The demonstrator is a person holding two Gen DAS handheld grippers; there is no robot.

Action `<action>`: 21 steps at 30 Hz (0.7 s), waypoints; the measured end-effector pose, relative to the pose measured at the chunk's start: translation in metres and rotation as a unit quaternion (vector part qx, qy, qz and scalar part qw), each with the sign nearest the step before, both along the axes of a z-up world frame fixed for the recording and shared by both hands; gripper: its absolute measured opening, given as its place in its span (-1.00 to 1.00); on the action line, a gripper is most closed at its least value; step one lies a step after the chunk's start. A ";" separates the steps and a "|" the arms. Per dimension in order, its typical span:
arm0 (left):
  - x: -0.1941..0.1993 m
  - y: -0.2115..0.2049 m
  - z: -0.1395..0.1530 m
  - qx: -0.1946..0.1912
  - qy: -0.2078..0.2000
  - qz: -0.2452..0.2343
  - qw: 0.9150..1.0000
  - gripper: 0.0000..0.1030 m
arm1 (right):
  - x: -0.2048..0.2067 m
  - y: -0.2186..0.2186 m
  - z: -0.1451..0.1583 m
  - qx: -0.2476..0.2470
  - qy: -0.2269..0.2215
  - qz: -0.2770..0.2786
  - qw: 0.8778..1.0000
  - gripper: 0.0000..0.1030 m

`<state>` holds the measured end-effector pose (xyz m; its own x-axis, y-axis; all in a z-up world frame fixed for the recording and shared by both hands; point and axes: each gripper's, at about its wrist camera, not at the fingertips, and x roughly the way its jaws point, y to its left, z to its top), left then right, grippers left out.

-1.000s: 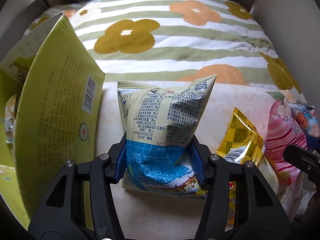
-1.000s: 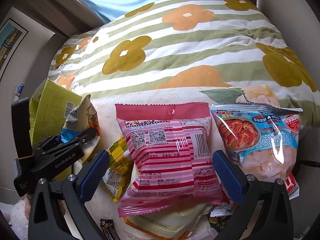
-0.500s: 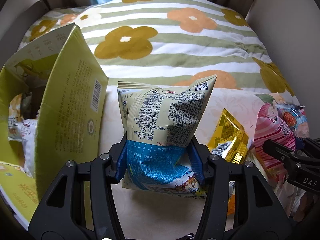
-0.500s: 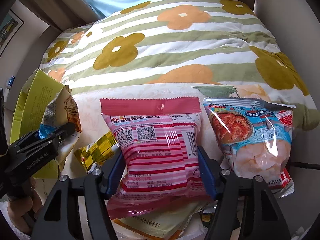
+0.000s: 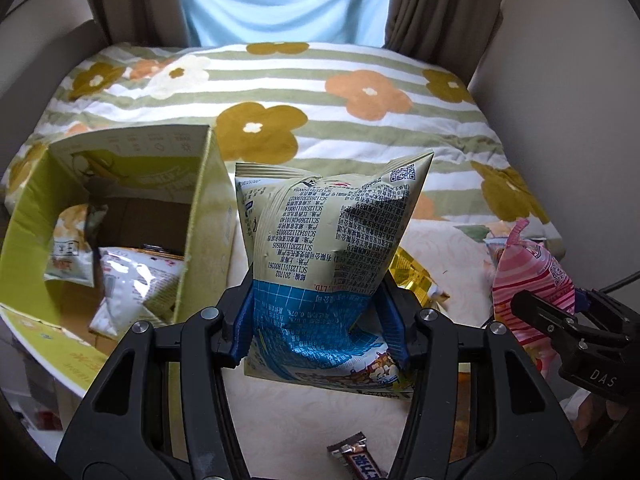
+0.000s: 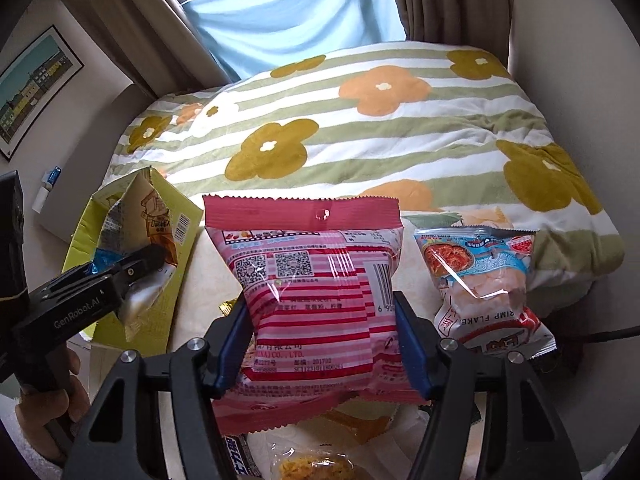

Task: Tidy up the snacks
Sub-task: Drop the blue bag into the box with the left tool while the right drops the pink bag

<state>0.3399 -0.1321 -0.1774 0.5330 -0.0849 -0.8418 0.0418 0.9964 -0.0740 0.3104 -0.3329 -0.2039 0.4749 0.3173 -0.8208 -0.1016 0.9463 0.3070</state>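
Observation:
My left gripper is shut on a cream-and-blue snack bag, holding it upright above the bed beside an open yellow-green box. The box holds a few white snack bags. In the right wrist view my right gripper has a pink striped snack bag between its blue pads; its jaws are closing and the pads press into the bag's sides. The left wrist view shows that pink bag lifted at the right edge.
A shrimp flakes bag lies right of the pink bag. A gold packet and a small chocolate bar lie on the cream sheet. A flowered striped quilt covers the far bed; walls and curtains close in behind.
The right jaws closed from wide open onto the pink bag and lifted it. The left gripper rose with its bag, so the inside of the box came into view.

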 end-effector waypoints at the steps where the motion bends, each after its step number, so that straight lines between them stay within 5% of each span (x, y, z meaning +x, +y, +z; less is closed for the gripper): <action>1: -0.004 0.005 0.009 0.000 -0.006 0.003 1.000 -0.04 | -0.003 0.002 0.006 -0.001 -0.007 0.003 1.000 0.20; 12: -0.036 0.094 0.082 -0.010 -0.067 0.048 0.997 -0.04 | -0.017 0.060 0.068 0.012 -0.072 0.047 0.996 0.20; 21: -0.039 0.192 0.086 -0.024 -0.064 0.069 0.995 -0.04 | -0.013 0.151 0.087 0.019 -0.090 0.069 0.993 0.20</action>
